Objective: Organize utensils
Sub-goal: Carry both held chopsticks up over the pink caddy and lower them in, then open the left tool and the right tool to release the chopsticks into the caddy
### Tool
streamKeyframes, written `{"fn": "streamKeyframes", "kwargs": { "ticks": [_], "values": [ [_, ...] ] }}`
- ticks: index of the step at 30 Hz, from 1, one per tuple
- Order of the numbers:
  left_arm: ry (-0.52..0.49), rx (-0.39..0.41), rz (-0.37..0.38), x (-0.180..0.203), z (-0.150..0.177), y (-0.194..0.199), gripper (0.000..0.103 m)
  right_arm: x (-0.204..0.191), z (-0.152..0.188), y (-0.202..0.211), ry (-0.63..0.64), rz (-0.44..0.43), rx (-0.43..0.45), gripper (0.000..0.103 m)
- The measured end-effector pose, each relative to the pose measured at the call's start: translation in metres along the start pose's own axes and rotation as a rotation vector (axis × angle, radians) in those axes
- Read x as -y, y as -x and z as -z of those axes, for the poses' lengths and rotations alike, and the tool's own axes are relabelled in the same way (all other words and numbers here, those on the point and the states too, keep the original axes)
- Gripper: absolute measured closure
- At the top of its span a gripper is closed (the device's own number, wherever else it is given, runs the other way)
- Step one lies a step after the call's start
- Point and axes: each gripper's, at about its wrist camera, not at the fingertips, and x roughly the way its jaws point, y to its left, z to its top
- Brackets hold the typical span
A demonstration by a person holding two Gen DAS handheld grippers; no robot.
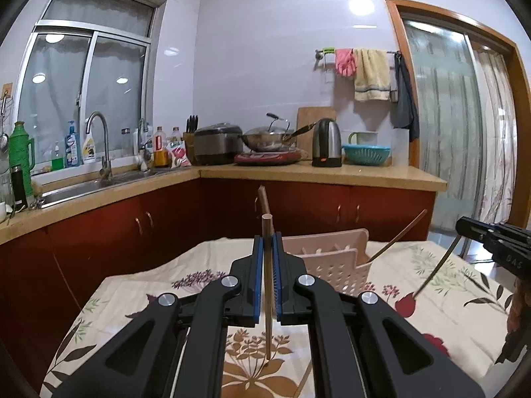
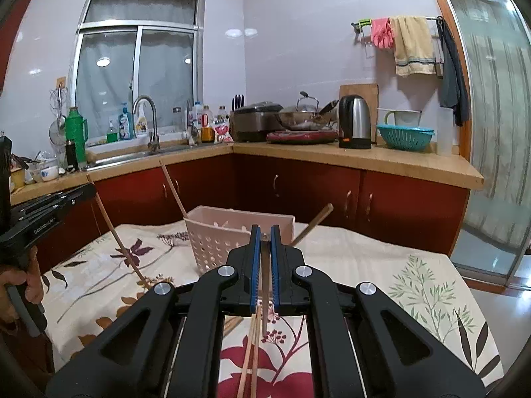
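- The left hand-held gripper (image 1: pixel 268 242) is clamped on a wooden chopstick (image 1: pixel 267 282), which stands nearly upright between the blue pads (image 1: pixel 256 278); its top pokes above the fingertips and its lower end hangs close over the floral cloth of the surface (image 1: pixel 139 295).
- The right hand-held gripper (image 2: pixel 264 233) is likewise closed on a thin dark-tipped chopstick (image 2: pixel 264 285), also near vertical, its lower tip just above the cloth.
- More loose chopsticks (image 2: pixel 250 358) lie on the cloth under the right hand-held gripper, not yet gathered.
- Just beyond both sets of fingers stands the pink perforated utensil basket (image 2: pixel 219 245), with chopsticks already leaning in it: one (image 2: pixel 173 188) tilts out to the left and another (image 2: pixel 313 224) to the right.
- Judged from this, the step in hand is carrying each held stick to the basket.
- What could go wrong:
  - Each stick is pinched at one narrow point, so it may pivot or slide through the pads if tilted quickly.
  - The basket looks light; a stick pressed against its rim, or against the leaning ones, could tip it or flick them out.
  - Both hand-held grippers aim at the same small opening, so they may knock each other if they go in together.
  - A low tip could snag the loose cloth and drag it.
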Motion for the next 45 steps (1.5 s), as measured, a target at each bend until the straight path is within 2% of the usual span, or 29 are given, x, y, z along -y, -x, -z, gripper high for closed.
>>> {"fn": "streamKeyframes", "kwargs": {
  "ticks": [13, 22, 27, 37, 40, 45],
  "values": [
    [-0.006, 0.104, 0.071, 0.017, -0.048, 0.001, 0.097, -0.001, -0.048, 0.005, 0.004, -0.055, 0.127, 0.097],
    [-0.027, 0.191, 0.091, 0.025, -0.083, -0.01, 0.097, 0.008, -0.096, -0.017, 0.001, -0.06, 0.248, 0.097],
    [-0.038, 0.229, 0.085, 0.027, -0.098, -0.026, 0.097, 0.015, -0.118, -0.042, -0.008, -0.052, 0.29, 0.097],
    [-0.043, 0.253, 0.073, 0.022, -0.113, -0.069, 0.097, 0.026, -0.114, -0.097, -0.022, -0.029, 0.259, 0.097],
    [-0.036, 0.252, 0.067, 0.022, -0.11, -0.082, 0.097, 0.028, -0.109, -0.11, -0.029, -0.024, 0.247, 0.097],
    [-0.018, 0.197, 0.065, 0.023, -0.089, -0.107, 0.097, 0.031, -0.095, -0.127, -0.051, -0.024, 0.211, 0.097]
  ]
}}
